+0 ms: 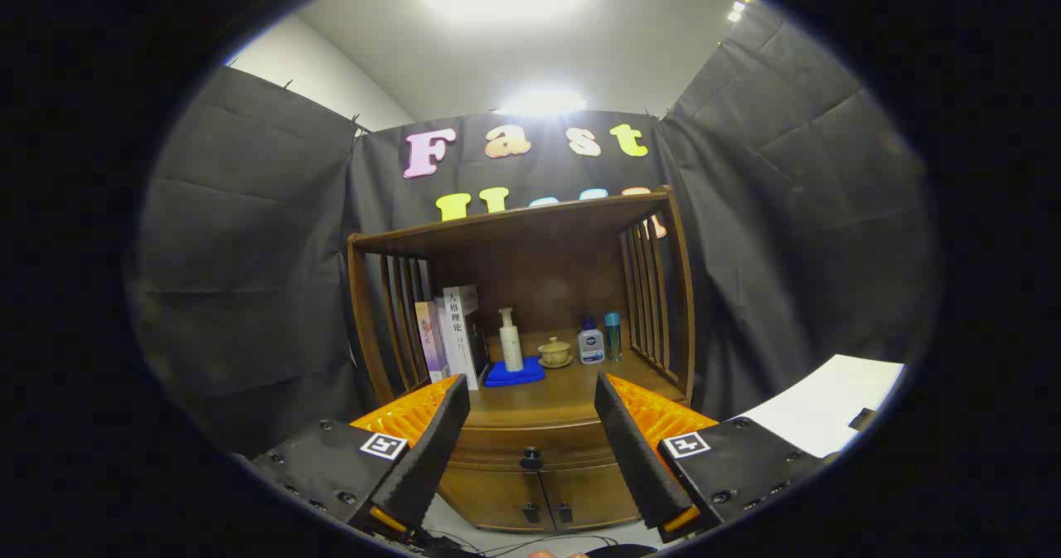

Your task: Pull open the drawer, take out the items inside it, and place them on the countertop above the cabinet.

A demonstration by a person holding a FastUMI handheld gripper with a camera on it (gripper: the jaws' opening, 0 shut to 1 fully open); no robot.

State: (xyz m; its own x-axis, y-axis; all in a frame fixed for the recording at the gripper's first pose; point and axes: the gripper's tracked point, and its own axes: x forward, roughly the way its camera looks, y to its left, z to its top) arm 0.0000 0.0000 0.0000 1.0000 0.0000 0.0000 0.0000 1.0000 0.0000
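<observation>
Tool [532, 446] open, fingers wide apart with nothing between them, hanging well short of the cabinet. Between and beyond the fingers sits the closed drawer [530, 443], its small dark knob [531, 458] facing the tool. The drawer's long axis runs side to side under the surface [572, 392] (already crowded at the back). Likely trouble: fingers slipping off so small a knob, or set-down items toppling the pump bottle [511, 340].

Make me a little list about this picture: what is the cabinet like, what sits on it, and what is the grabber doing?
cabinet: wooden, with a shelf roof above
drawer: shut, dark knob between the fingers, beyond them
countertop: books, white pump bottle on a blue cloth, lidded cup, two small bottles
gripper: open, empty, facing the drawer, not touching it
</observation>
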